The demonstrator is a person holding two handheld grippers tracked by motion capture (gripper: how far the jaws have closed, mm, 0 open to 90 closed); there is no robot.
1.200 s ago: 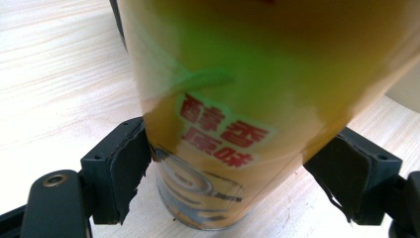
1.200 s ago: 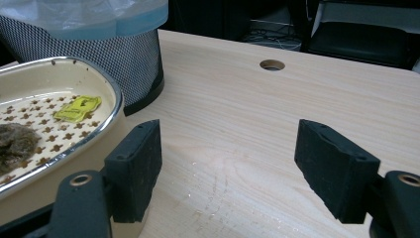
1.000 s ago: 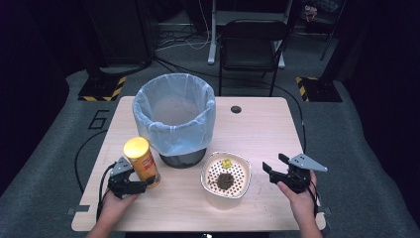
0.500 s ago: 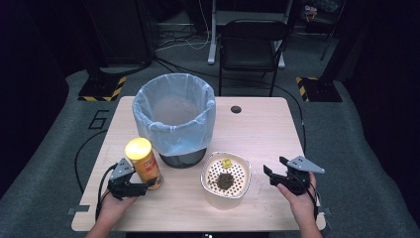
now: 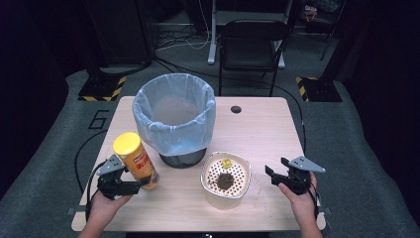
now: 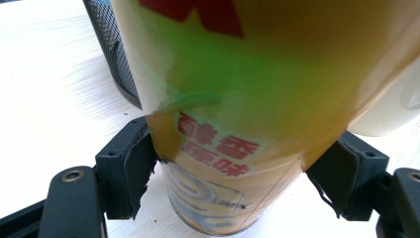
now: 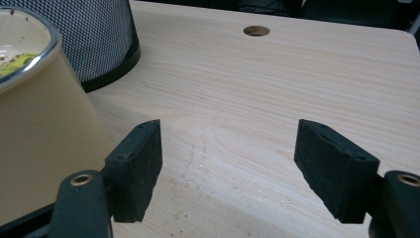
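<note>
Left gripper [image 5: 130, 187] jaws just closed onto the yellow-lidded can [image 5: 135, 160]; can tilted, clamped low between both pads. Right gripper [image 5: 275, 175] jaws apart, nothing between them, cream bowl [image 5: 226, 174] just beside its left jaw.

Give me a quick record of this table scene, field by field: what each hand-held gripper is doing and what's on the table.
left hand-held gripper: shut on the yellow-lidded can, low on its body, can tilted
right hand-held gripper: open, nothing between the jaws, right of the cup
bin: lined with a pale blue bag, behind the can and cup
cup: cream, dark scraps on a perforated insert
table: light wood, round hole near the back
</note>
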